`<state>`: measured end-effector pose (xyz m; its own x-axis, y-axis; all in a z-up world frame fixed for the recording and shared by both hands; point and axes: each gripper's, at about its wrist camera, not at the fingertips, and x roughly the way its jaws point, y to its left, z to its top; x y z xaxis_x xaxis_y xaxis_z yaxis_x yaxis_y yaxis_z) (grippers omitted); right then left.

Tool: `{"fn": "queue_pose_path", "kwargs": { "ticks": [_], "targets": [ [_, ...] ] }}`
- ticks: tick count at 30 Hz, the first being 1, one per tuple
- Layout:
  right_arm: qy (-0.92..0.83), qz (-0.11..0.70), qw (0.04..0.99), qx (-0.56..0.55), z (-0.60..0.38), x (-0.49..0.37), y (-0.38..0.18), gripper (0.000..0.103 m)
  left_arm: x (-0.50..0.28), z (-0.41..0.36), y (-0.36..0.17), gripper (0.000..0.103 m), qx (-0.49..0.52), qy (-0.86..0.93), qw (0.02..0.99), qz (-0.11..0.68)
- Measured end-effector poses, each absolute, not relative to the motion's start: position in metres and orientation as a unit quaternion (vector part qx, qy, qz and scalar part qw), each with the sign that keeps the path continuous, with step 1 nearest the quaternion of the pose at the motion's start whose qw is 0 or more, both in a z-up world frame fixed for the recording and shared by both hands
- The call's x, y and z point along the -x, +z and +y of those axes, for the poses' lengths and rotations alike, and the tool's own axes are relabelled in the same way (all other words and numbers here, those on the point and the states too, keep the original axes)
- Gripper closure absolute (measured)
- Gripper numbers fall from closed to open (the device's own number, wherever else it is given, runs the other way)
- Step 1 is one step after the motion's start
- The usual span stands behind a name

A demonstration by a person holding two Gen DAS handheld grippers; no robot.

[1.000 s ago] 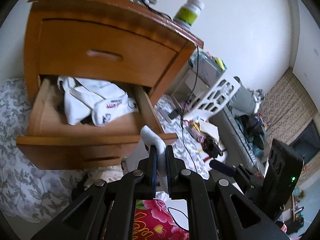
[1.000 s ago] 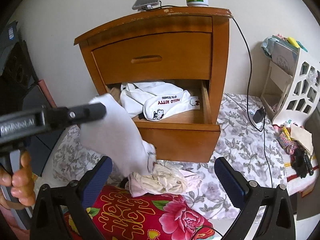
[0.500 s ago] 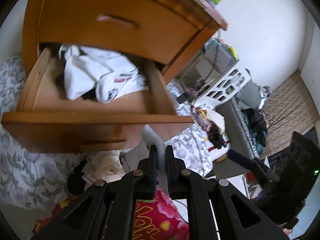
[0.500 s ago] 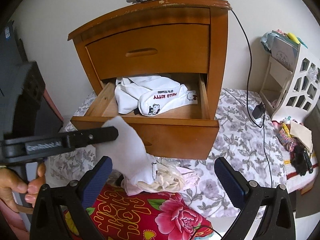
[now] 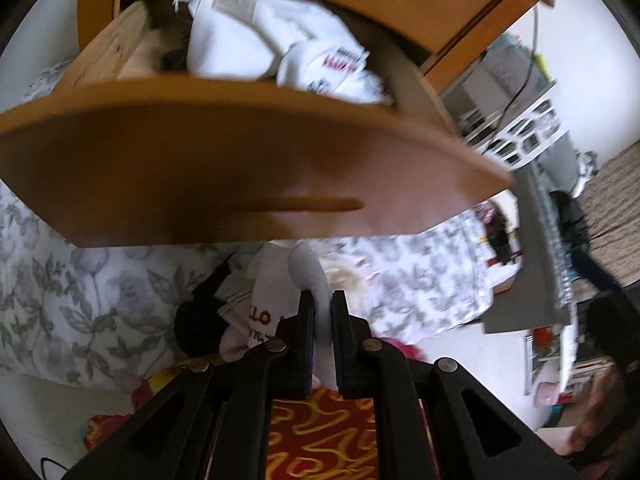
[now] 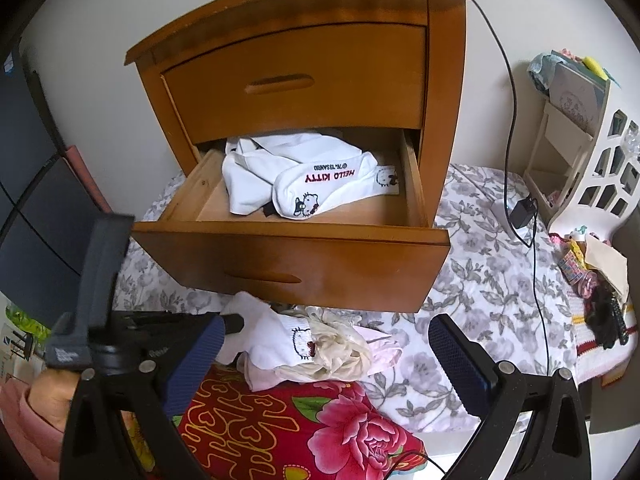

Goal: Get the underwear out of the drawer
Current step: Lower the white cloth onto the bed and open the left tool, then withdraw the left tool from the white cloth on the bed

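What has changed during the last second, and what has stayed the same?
The left claw has come down in front of the drawer, lowering the white underwear it grips onto the pile of clothes on the bed. It has not let go. The right claw stays open and nearly still. The white clothes in the drawer lie as before, and the drawer stays pulled out.

Pale plain wall (image 6: 500, 8) behind a wooden nightstand (image 6: 444, 92); grey floral bedsheet (image 6: 472, 280) spreads below, a white lattice rack (image 6: 600, 176) at right, red flowered cloth (image 6: 320, 432) nearest the camera.
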<state>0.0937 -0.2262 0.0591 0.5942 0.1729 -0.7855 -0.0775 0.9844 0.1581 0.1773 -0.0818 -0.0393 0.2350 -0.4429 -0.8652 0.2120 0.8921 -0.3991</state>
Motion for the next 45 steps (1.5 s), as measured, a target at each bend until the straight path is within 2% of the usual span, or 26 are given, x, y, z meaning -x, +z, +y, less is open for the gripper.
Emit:
{"fn": "queue_pose_path", "kwargs": {
  "ticks": [14, 25, 27, 29, 31, 36, 38, 45],
  "targets": [
    [0.067, 0.48, 0.873, -0.051, -0.225, -0.127, 0.034, 0.0, -0.191, -0.072, -0.088, 0.095, 0.042, -0.167, 0.762, 0.625],
    [0.064, 0.492, 0.867, -0.047, -0.224, -0.141, 0.025, 0.0, -0.194, -0.075, -0.074, 0.093, 0.02, -0.173, 0.769, 0.615],
    [0.064, 0.492, 0.867, -0.047, -0.223, -0.142, 0.025, 0.0, -0.193, -0.075, -0.066, 0.089, 0.019, -0.175, 0.773, 0.609],
    [0.064, 0.492, 0.867, -0.046, -0.222, -0.141, 0.025, 0.0, -0.194, -0.074, -0.06, 0.075, 0.021, -0.178, 0.777, 0.603],
    [0.065, 0.49, 0.868, -0.046, -0.222, -0.139, 0.026, 0.0, -0.192, -0.074, -0.053, 0.071, 0.02, -0.177, 0.781, 0.598],
    [0.064, 0.482, 0.872, -0.046, -0.223, -0.135, 0.033, 0.0, -0.187, -0.071, -0.022, 0.068, 0.023, -0.185, 0.797, 0.574],
    [0.062, 0.479, 0.874, -0.047, -0.224, -0.134, 0.036, 0.0, -0.184, -0.068, -0.005, 0.061, 0.023, -0.188, 0.811, 0.554],
    [0.061, 0.474, 0.877, -0.05, -0.224, -0.131, 0.041, 0.0, -0.179, -0.049, 0.048, 0.055, 0.033, -0.175, 0.853, 0.49]
  ]
}}
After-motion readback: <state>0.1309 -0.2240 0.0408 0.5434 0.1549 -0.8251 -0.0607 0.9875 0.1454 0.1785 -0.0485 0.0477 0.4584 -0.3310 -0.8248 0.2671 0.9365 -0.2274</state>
